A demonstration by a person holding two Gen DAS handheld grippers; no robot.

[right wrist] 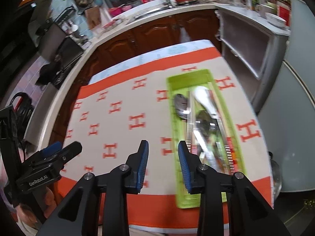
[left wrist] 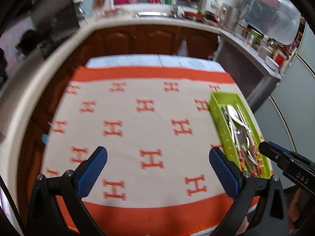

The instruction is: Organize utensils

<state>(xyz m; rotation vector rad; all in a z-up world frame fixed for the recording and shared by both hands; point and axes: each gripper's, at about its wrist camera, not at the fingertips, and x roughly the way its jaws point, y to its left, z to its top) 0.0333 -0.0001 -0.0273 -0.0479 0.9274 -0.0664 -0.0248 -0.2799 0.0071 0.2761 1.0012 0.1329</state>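
Note:
A long green utensil tray (right wrist: 198, 77) lies on the right part of an orange and cream cloth printed with H letters (right wrist: 118, 122). Several metal spoons (right wrist: 182, 104) and other cutlery lie lengthwise in it. The same tray (left wrist: 216, 108) appears at the right of the left wrist view. My left gripper (left wrist: 158, 157) hangs wide open over bare cloth left of the tray, nothing between its blue pads (left wrist: 92, 169). My right gripper (right wrist: 163, 151) stands partly open above the tray's near left edge, holding nothing. Each gripper shows in the other's view: the right gripper (left wrist: 275, 153) and the left gripper (right wrist: 59, 151).
The cloth covers a small table (left wrist: 153, 62) whose far edge shows white. Behind it runs a curved counter (left wrist: 118, 22) with brown cabinet doors, a sink and tap (left wrist: 173, 0). A grey shelf unit (right wrist: 250, 45) with bowls and jars stands close at the right.

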